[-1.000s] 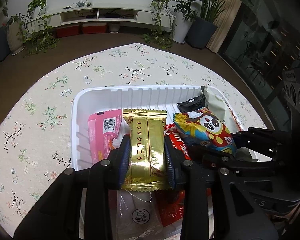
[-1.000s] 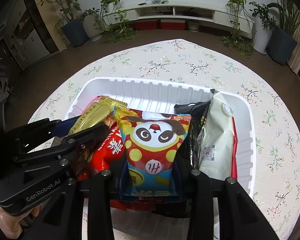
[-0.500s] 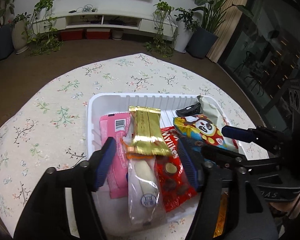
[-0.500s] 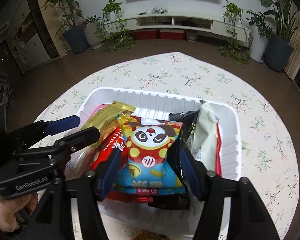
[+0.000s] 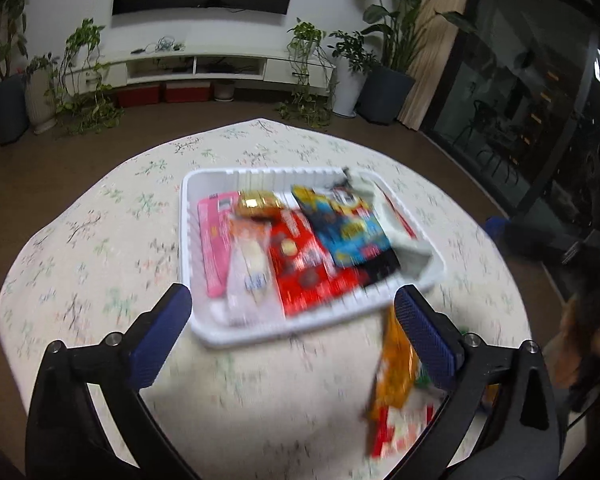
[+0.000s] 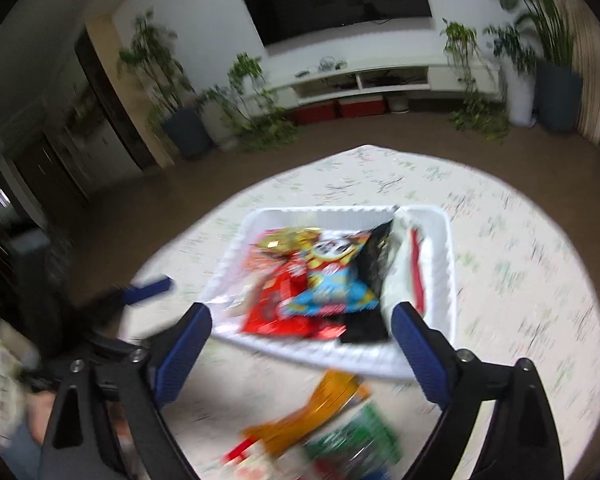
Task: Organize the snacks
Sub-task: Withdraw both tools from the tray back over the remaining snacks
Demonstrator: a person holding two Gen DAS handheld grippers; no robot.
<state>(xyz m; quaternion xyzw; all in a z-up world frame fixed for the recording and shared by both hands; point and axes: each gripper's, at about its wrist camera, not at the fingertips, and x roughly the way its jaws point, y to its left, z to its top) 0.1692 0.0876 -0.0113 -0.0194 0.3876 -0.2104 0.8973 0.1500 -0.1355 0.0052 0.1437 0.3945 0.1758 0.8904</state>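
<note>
Both views are motion-blurred; fine print on the packets is unreadable.

Left gripper (image 5: 292,320): jaws spread wide, nothing between them. It hovers above the floral tablecloth (image 5: 100,248), just in front of the near rim of the white tray (image 5: 188,216).

Right gripper (image 6: 300,328): jaws likewise spread wide and empty, positioned over the near edge of the same tray (image 6: 448,248).

Tray contents, left to right in the left wrist view — pink packet (image 5: 214,248), clear-wrapped snack with an orange top (image 5: 248,268), gold packet (image 5: 258,202) at the back, red packet (image 5: 304,268), blue-and-yellow panda packet (image 5: 348,228) lying over a black packet (image 5: 380,266), and a white packet (image 5: 400,232) against the right wall.

Outside the tray, on the cloth near the grippers: an orange packet (image 5: 394,364), a red-and-white packet (image 5: 400,424), and — in the right wrist view — a green packet (image 6: 356,440).
</note>
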